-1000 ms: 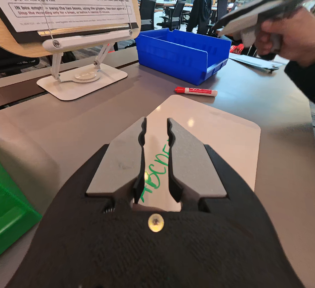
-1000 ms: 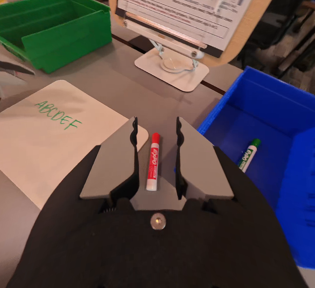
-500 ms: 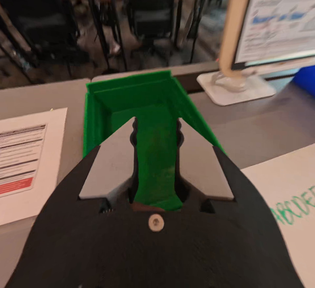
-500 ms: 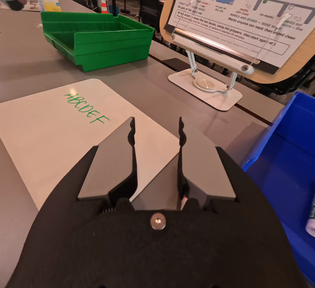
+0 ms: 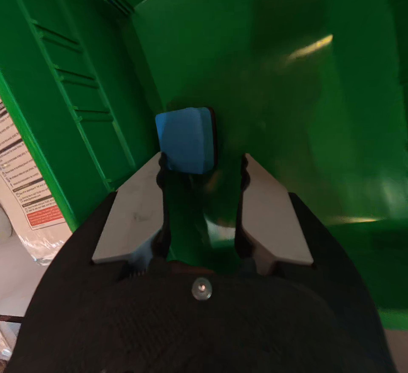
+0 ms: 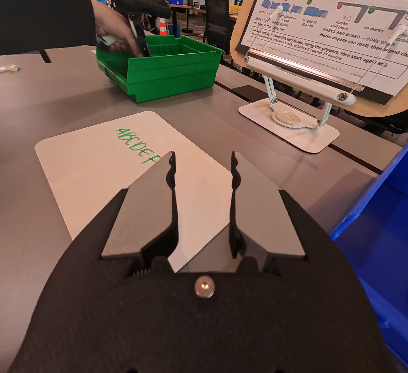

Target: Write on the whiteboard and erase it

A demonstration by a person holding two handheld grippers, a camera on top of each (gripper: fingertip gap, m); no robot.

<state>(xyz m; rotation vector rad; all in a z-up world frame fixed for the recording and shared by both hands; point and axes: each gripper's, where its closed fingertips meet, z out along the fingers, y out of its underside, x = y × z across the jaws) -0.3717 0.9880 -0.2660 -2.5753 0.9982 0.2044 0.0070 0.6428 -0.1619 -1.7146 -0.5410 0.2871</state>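
Reaching into the green bin (image 5: 276, 75) with the left tool (image 5: 202, 159) spread wide, lined up on the blue eraser (image 5: 185, 140) lying inside, presumably to wipe the green-lettered whiteboard (image 6: 92, 170) on the desk (image 6: 220, 108), while the right tool (image 6: 203, 157) hovers there spread and empty.

a: where does the left wrist view look from?
b: from behind the left gripper (image 5: 202, 159), pointing down into the green bin (image 5: 287, 97), very close; green walls fill nearly the whole frame, with a blue eraser (image 5: 186, 140) just past the fingertips.
a: and the right wrist view?
b: low over the grey table (image 6: 209, 106), behind the right gripper (image 6: 203, 159), facing across the whiteboard (image 6: 88, 164) toward the document stand (image 6: 289, 124), farther back.
a: what do they share?
b: the green bin (image 6: 167, 69); the right view also shows the left gripper (image 6: 139, 36) dipped inside it.
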